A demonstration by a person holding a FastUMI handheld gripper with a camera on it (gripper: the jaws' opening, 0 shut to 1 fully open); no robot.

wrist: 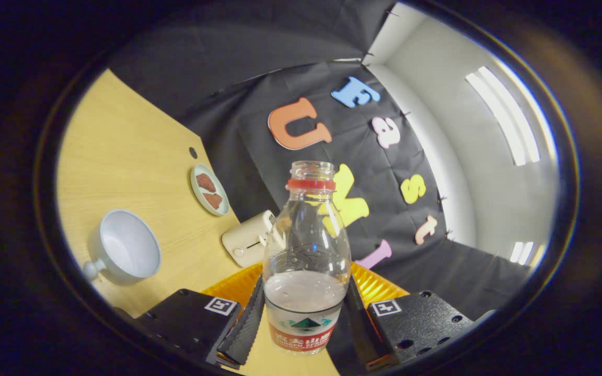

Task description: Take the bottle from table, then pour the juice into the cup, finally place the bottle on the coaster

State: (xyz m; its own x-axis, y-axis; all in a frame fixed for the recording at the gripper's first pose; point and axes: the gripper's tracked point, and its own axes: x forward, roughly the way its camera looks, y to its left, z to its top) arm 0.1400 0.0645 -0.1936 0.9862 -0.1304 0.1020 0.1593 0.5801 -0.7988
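Partly hidden bottle [306, 261] clamped in claw [303, 318], base cut off, cup [126, 248] near.

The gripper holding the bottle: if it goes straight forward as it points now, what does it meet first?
The gripper is shut on the bottle. Straight ahead lies the orange coaster, probably first; beyond it the booth's black cloth wall. Depth is unclear.

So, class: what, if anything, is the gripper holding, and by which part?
The gripper holds the bottle, its two fingers pressing on opposite sides of the lower body, at the label.
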